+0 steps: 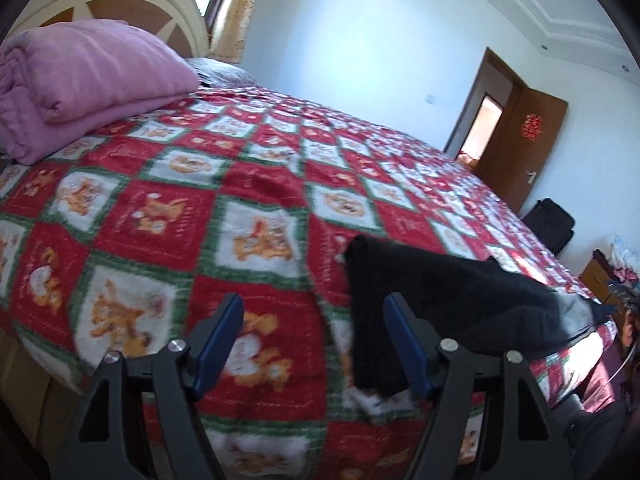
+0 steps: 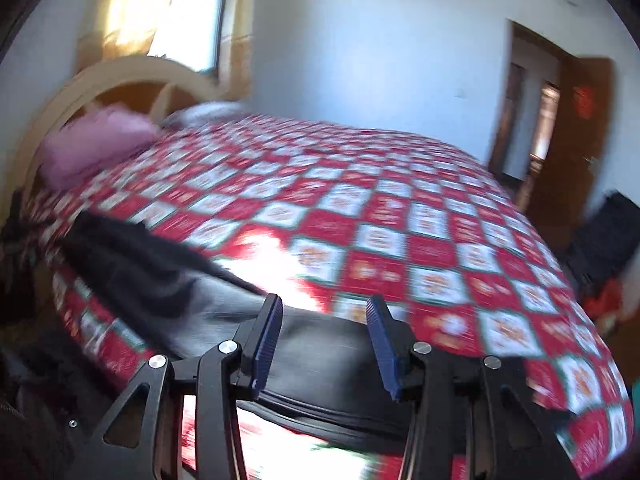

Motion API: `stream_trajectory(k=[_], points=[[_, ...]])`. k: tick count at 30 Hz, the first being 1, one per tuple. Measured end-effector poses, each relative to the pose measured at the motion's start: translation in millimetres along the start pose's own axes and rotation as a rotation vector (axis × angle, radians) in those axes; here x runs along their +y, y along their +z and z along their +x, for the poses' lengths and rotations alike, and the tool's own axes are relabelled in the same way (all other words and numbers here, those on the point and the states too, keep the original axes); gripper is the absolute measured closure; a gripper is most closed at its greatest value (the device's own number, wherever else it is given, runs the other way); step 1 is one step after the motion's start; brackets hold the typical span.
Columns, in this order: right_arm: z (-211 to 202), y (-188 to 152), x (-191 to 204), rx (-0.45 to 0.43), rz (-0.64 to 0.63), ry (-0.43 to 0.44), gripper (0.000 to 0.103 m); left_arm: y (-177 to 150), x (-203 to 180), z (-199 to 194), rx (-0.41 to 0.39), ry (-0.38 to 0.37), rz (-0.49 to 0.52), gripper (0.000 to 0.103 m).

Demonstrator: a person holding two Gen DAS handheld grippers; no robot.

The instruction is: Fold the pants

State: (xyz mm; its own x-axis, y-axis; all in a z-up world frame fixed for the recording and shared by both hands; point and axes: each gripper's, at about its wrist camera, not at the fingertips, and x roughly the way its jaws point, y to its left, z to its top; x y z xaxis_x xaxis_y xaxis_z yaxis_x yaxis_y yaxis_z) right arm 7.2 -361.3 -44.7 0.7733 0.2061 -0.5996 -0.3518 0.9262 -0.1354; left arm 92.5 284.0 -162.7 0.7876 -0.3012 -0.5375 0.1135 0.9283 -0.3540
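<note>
Since both your left hand-held gripper (image 1: 314,344) and right hand-held gripper (image 2: 324,344) stand apart and empty over the black pants (image 2: 320,364) lying at the bed's (image 1: 280,184) near edge, you risk pinching the bedspread (image 2: 440,240) too, or dragging the fold floorward.

Matt black cloth pants (image 1: 460,292) on fuzzy woven bedspread (image 1: 248,184)
</note>
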Motion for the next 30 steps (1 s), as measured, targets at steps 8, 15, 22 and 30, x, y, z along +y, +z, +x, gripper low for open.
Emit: stream_trajectory(k=[8,15,22,30], points=[[89,12,141,0.087,-0.17,0.272,0.057,22,-31,61,0.112,-0.035,0.014,0.056],[121,6,191,0.123,-0.241,0.32,0.057,25,-30,70,0.143,-0.025,-0.005,0.083],[133,9,212,0.116,-0.306,0.304,0.057,44,-31,64,0.103,-0.036,-0.028,0.094],[143,-7,241,0.108,-0.46,0.242,0.057,44,-14,90,0.16,-0.025,-0.073,0.094]])
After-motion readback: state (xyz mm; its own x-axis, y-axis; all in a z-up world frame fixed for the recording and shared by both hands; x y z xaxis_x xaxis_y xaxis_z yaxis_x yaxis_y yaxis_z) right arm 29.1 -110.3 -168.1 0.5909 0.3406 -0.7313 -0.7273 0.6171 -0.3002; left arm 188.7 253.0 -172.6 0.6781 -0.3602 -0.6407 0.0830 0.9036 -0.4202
